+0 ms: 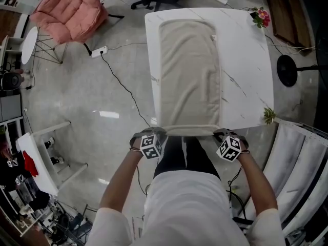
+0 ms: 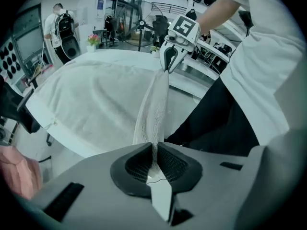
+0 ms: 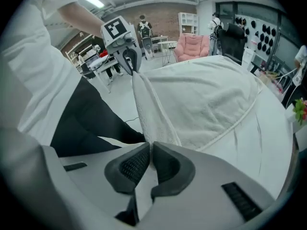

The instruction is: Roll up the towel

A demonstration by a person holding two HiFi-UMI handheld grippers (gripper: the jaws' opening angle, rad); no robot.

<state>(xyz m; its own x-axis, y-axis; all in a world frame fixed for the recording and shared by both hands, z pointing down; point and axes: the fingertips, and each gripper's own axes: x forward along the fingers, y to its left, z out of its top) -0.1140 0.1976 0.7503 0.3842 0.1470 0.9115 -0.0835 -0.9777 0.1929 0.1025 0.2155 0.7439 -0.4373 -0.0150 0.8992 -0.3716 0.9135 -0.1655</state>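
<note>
A long beige towel (image 1: 189, 70) lies flat along the white marble table (image 1: 246, 60), its near hem at the table's front edge. My left gripper (image 1: 160, 132) is shut on the hem's left corner, and in the left gripper view the towel (image 2: 96, 104) edge runs pinched into the left gripper (image 2: 154, 153). At the hem's right corner my right gripper (image 1: 219, 133) is shut too; the right gripper view has the towel (image 3: 201, 99) drawn taut into the right gripper (image 3: 149, 153). The near hem is stretched between both grippers.
A pink cushioned chair (image 1: 69, 10) stands on the floor at the far left, with cables (image 1: 120, 83) trailing toward the table. A small flower pot (image 1: 261, 17) sits at the table's far right corner and a plant (image 1: 268, 115) at its near right corner.
</note>
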